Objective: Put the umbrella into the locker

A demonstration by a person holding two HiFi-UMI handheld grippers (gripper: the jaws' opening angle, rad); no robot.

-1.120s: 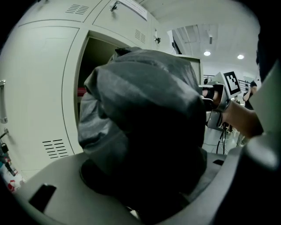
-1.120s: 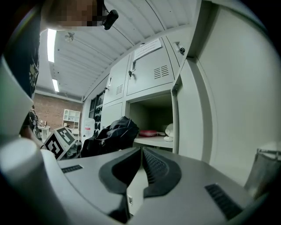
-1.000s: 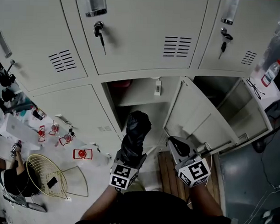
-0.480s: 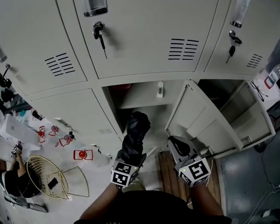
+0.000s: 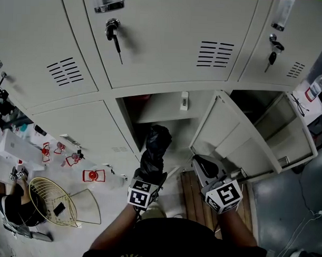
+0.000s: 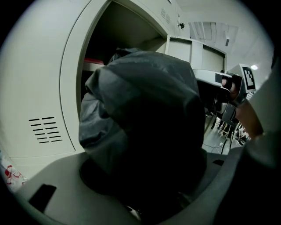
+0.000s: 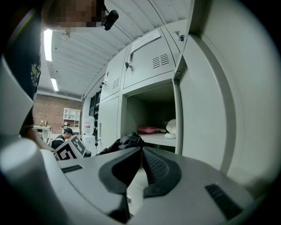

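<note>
There is one umbrella (image 5: 154, 149). It is black and folded up. The left gripper (image 5: 150, 173) has its two jaws squeezed round the low end of it. The top end points at the open locker (image 5: 167, 107), at the gap under its one shelf (image 5: 160, 116). The right gripper (image 5: 204, 166) has its two jaws pressed together with nothing in them. It sits near the open door (image 5: 229, 138). Two things lie on the shelf, one red (image 7: 148, 130) and one white (image 7: 170, 126). A second locker (image 5: 277, 119) on the right is open too. Two keys (image 5: 112, 34) (image 5: 274, 50) hang in the shut doors up top.
</note>
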